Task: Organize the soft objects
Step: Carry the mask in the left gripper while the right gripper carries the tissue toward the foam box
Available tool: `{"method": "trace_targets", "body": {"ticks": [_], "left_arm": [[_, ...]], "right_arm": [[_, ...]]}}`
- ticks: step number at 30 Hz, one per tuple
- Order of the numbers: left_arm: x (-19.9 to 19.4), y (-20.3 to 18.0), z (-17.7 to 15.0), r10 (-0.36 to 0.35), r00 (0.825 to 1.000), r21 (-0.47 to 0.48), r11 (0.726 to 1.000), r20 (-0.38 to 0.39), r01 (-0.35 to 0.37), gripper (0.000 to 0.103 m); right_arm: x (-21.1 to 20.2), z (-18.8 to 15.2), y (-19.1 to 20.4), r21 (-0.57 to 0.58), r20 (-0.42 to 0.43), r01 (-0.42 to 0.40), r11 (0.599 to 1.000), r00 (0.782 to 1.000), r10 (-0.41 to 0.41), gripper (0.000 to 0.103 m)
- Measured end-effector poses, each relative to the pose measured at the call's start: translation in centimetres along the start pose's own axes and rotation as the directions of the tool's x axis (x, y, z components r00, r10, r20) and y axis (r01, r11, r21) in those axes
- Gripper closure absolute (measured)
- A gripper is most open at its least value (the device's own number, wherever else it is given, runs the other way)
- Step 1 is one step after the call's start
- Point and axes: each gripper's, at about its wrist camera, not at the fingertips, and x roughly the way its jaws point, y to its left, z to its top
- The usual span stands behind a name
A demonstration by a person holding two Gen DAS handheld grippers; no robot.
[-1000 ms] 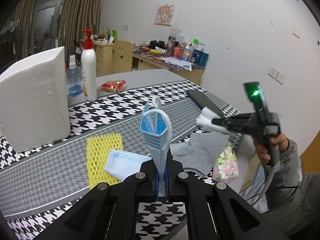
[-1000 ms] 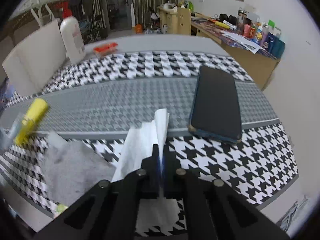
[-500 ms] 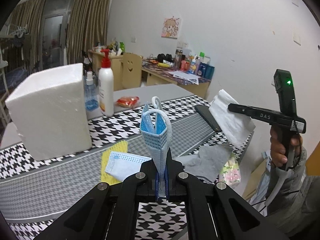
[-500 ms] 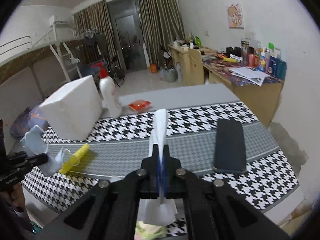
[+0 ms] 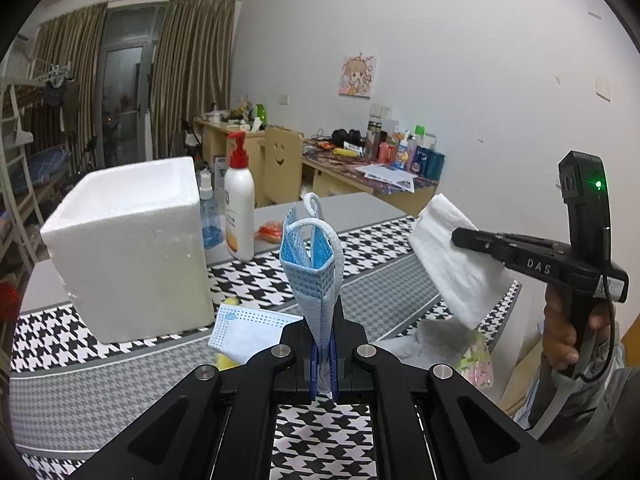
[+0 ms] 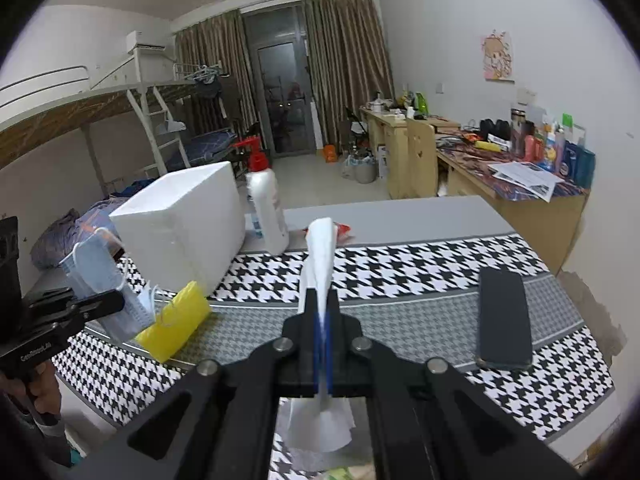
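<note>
My left gripper (image 5: pixel 322 364) is shut on a folded blue face mask (image 5: pixel 310 264) and holds it up above the table; the mask also shows in the right wrist view (image 6: pixel 105 280). My right gripper (image 6: pixel 322 344) is shut on a white tissue (image 6: pixel 322 256), raised above the table's near edge; the tissue also shows in the left wrist view (image 5: pixel 456 256). A second face mask (image 5: pixel 248 330) lies flat on the table over a yellow foam net (image 6: pixel 174 326). A grey cloth (image 5: pixel 434 338) and a pastel candy bag (image 5: pixel 476 364) lie at the table's right edge.
A white foam box (image 5: pixel 128 248) stands on the houndstooth table cloth (image 5: pixel 100 392), with a white pump bottle (image 5: pixel 239 210) and a blue spray bottle (image 5: pixel 208 216) behind it. A black phone (image 6: pixel 505 318) lies at the right. An orange packet (image 5: pixel 269 232) lies further back.
Both grippers have risen higher above the table with their loads. The right gripper has lifted the tissue up and tilted it level.
</note>
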Motion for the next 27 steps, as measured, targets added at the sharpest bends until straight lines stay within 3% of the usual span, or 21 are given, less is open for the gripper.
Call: {"method": "trace_targets", "body": {"ticks": [9,27], "left_arm": [[-1.6,-0.9,1.8,-0.037,0.998,0.029,0.999,0.043,0.035,0.099],[-3.8,0.5,4.4,0.047,0.993,0.051,0.997,0.108,-0.053,0.099]], "right_arm": [[0.0,0.5,1.7,-0.015,0.014,-0.026,1.0,1.0,0.026,0.099],[-0.8,2.1,4.8,-0.063,0.074,-0.051,0.997,0.996,0.056,0.099]]}}
